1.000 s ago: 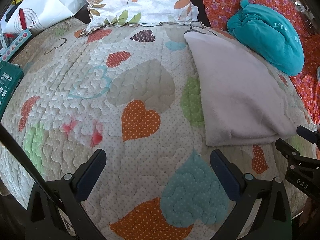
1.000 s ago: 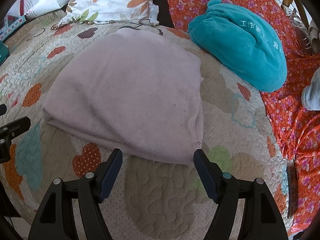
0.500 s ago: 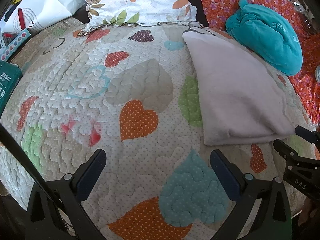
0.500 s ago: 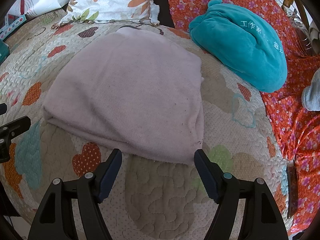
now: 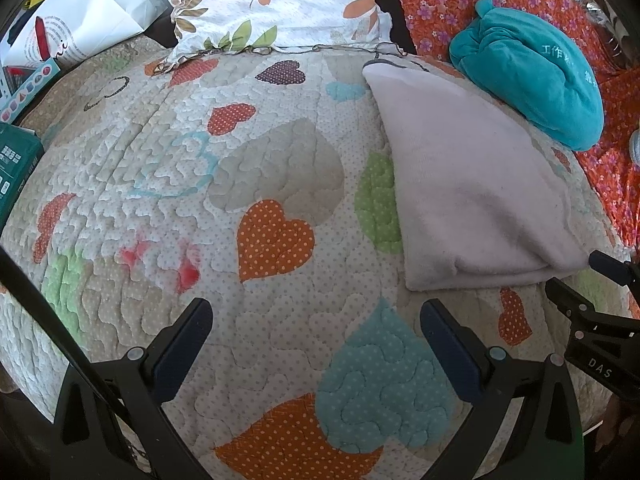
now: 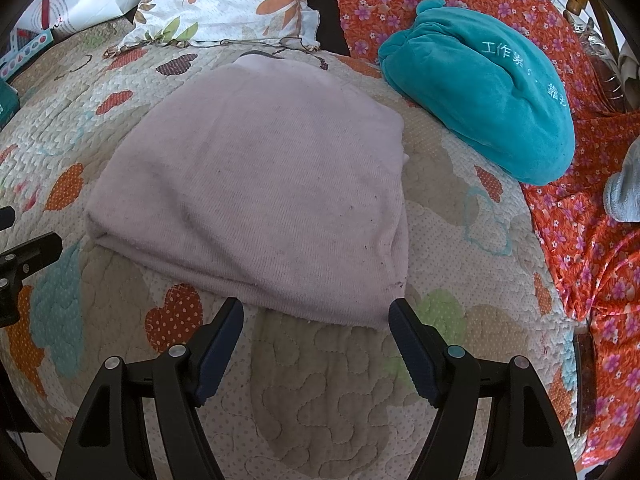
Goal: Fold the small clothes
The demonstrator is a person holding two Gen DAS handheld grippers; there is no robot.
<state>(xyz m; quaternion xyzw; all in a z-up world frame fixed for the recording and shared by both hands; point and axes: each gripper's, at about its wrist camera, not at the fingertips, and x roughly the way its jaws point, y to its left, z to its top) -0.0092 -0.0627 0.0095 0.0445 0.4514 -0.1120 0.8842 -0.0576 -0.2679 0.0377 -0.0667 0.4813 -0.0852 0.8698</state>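
A pale pink folded garment (image 6: 260, 196) lies flat on the heart-patterned quilt (image 6: 320, 392). It also shows at the right in the left wrist view (image 5: 472, 184). My right gripper (image 6: 316, 320) is open and empty, its fingertips just short of the garment's near edge. My left gripper (image 5: 316, 320) is open and empty over bare quilt (image 5: 200, 184), to the left of the garment. The right gripper's fingers (image 5: 580, 308) show at the right edge of the left wrist view.
A teal plush cushion (image 6: 480, 88) lies to the right of the garment on an orange floral cover (image 6: 580, 264). A floral pillow (image 6: 232, 4) is behind. A white bag (image 5: 76, 28) and green box (image 5: 16, 164) sit at the left.
Both grippers have edged very slightly forward over the quilt. The garment has not moved.
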